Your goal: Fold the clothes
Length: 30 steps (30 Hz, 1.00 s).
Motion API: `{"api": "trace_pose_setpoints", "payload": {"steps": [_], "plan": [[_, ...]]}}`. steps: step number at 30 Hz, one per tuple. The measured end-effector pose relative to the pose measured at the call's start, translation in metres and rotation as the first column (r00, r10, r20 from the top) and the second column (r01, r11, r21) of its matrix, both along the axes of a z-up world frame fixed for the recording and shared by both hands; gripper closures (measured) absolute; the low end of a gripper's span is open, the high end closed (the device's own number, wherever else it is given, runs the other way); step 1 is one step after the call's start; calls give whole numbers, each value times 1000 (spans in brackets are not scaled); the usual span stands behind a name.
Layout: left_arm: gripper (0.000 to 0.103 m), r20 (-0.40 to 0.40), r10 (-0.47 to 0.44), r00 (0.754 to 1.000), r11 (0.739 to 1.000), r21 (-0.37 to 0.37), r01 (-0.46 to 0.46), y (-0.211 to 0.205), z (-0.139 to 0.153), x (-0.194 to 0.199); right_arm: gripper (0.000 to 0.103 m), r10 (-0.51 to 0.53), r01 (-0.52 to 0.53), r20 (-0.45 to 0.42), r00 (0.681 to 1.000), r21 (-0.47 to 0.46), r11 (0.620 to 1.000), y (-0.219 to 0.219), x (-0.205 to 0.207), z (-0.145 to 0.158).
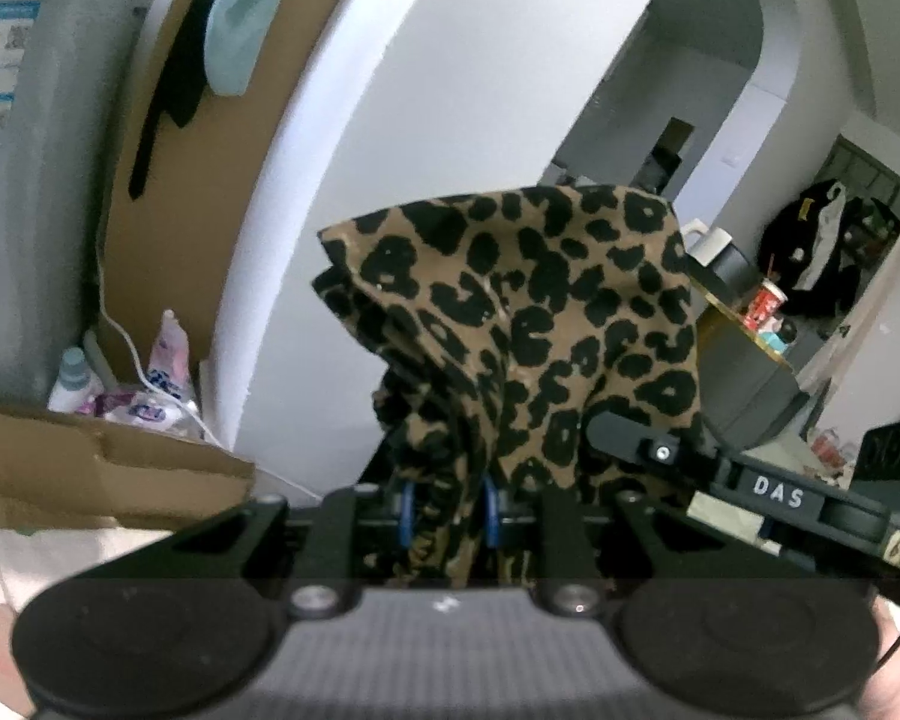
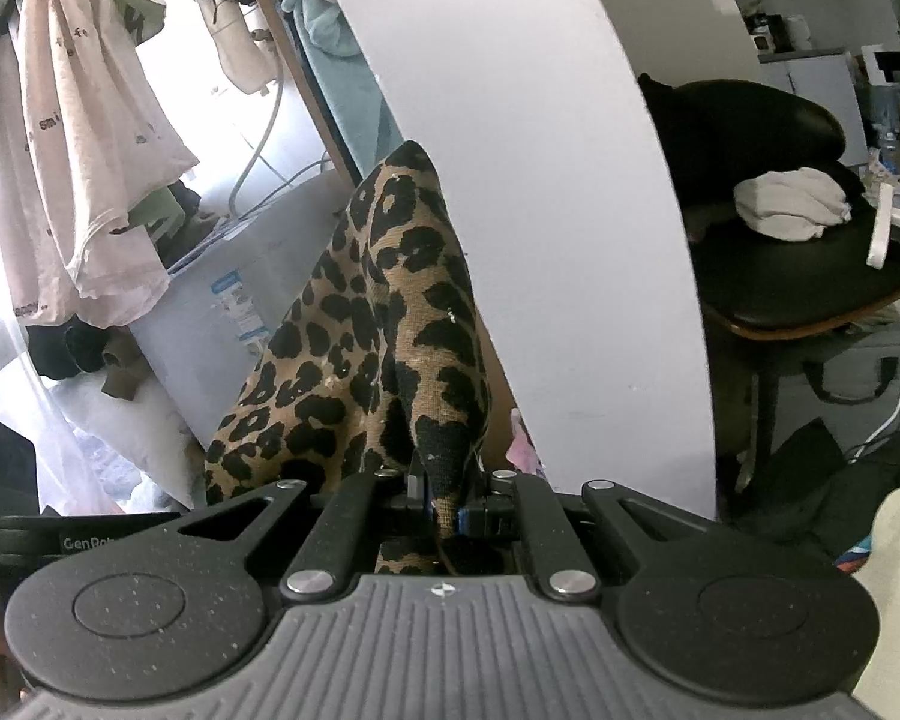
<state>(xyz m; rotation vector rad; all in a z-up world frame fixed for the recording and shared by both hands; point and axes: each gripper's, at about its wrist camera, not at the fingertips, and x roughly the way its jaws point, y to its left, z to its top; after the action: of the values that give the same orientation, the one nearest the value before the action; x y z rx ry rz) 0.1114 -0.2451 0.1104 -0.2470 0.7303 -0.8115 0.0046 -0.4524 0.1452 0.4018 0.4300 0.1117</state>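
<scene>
A leopard-print garment (image 1: 546,324) is held up in the air by both grippers. My left gripper (image 1: 450,510) is shut on a bunched edge of it, the cloth rising in front of the camera and hiding the fingertips. My right gripper (image 2: 447,507) is shut on another edge of the same garment (image 2: 390,312), which stands up in a peak and drapes off to the left. The other gripper's black body (image 1: 774,492) shows at the right of the left wrist view, close by.
A white curved pillar (image 2: 540,180) stands just behind the garment. Cardboard boxes (image 1: 120,462) and bottles (image 1: 168,360) sit at left. Hanging clothes (image 2: 84,120) and a grey appliance (image 2: 234,300) are at left, a black chair with white cloth (image 2: 792,210) at right.
</scene>
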Motion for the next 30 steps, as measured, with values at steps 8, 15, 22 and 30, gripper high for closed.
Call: {"api": "trace_pose_setpoints", "payload": {"steps": [8,15,22,30], "plan": [[81,-24,-24,999,1000,2,24,-21,-15,-2,97,-26,26,-28,999,-6,1000,-22,-7,-18],[81,-36,-43,998,999,24,44,-42,-32,3,97,-54,55,-51,997,9,998,-45,-7,-42],[81,-92,-66,994,996,45,70,-60,-79,17,97,-72,75,-108,992,28,997,-62,4,-86],[81,-162,-81,983,996,33,88,-74,-141,32,97,-88,96,-178,980,37,995,-81,21,-144]]}}
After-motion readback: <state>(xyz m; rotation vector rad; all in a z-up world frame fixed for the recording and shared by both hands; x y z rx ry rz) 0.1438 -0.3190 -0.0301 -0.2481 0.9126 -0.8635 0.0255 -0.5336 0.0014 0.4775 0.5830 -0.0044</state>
